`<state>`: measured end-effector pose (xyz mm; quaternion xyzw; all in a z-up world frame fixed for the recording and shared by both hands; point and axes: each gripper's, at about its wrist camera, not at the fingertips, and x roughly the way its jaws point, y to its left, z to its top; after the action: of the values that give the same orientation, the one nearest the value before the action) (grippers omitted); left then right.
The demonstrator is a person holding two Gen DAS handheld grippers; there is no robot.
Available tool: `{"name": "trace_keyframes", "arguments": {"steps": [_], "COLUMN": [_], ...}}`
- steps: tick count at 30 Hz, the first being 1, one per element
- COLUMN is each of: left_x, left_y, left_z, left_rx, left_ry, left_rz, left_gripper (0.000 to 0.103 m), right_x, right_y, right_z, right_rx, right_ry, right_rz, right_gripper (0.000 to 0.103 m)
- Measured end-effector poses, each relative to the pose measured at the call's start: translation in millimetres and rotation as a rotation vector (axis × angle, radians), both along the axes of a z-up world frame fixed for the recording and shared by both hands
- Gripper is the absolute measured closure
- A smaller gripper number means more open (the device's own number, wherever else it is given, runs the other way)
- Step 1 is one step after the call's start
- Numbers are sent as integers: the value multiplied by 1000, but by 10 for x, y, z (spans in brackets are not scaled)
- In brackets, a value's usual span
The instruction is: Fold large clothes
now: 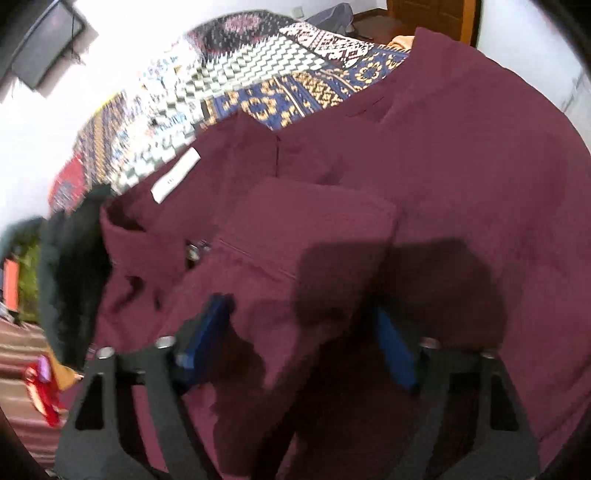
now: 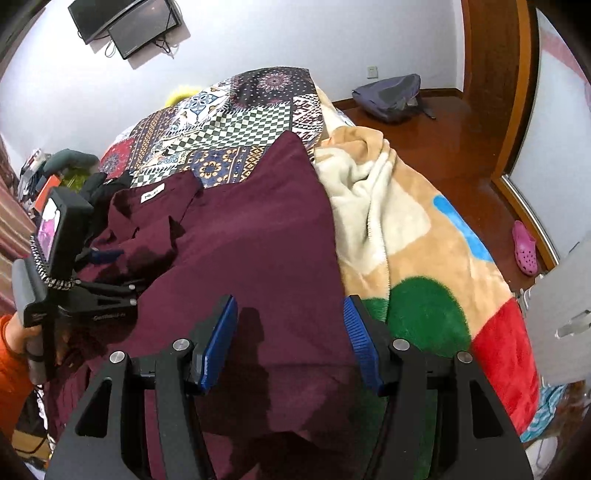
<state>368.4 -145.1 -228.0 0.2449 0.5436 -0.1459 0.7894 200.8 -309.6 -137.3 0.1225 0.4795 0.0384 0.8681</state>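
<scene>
The maroon shirt (image 2: 251,236) lies on the patchwork bedspread (image 2: 236,125). Both the left gripper (image 1: 303,339) and right gripper (image 2: 290,339) are wide apart, holding nothing. The shirt's edge lies on the fleece blanket (image 2: 406,251), so a grab could catch both.

Spread on the bed (image 2: 258,122), over the patchwork cover: the garment (image 2: 251,236), its neck label (image 2: 152,193) toward the far left. Just right of it, touching, a rumpled blanket (image 2: 406,251). Behind, on the floor, a bag (image 2: 391,96). Far right, on the floor, a clog (image 2: 524,247). High on the wall behind, two monitors (image 2: 125,26).
</scene>
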Motion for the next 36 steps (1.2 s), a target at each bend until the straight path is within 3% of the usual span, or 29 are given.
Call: {"name": "trace_keyframes", "arguments": {"steps": [2,8,12,17,22,25,27,31,34,36], "left_x": [24,-16,-76,-369,-681,-856,-958,-1194,-1358,-1423], "left_y": [32,370,849,1644,2340,2650,2780,2935,3024,3060], "left_z": [9,492,957,1433,1464,1268,1096,559,172,72], "left_rx": [-37,-158,-285,-361,-366,-382,-395,-395,-378,-371], "left_ry": [18,-77,-161,-303,-367,-346,-313,-189,-114,-114], "left_rz": [18,96,180,303,451,519,536,583,651,690], "left_gripper": [58,90,96,97,97,97,96,90,73,55], "right_x": [3,26,67,123,251,312,279,194,147,113], "right_y": [-9,10,83,265,453,518,533,537,546,541], "right_z": [12,156,268,342,192,-24,-87,-62,-52,-35], "right_rx": [-3,-23,-34,-68,-148,-155,-155,-172,-196,-206], "right_ry": [-1,-42,-73,-95,-58,24,29,33,40,43], "right_rz": [1,1,5,35,61,66,56,52,54,57], "right_gripper": [47,47,47,47,47,47,46,35,34,33]}}
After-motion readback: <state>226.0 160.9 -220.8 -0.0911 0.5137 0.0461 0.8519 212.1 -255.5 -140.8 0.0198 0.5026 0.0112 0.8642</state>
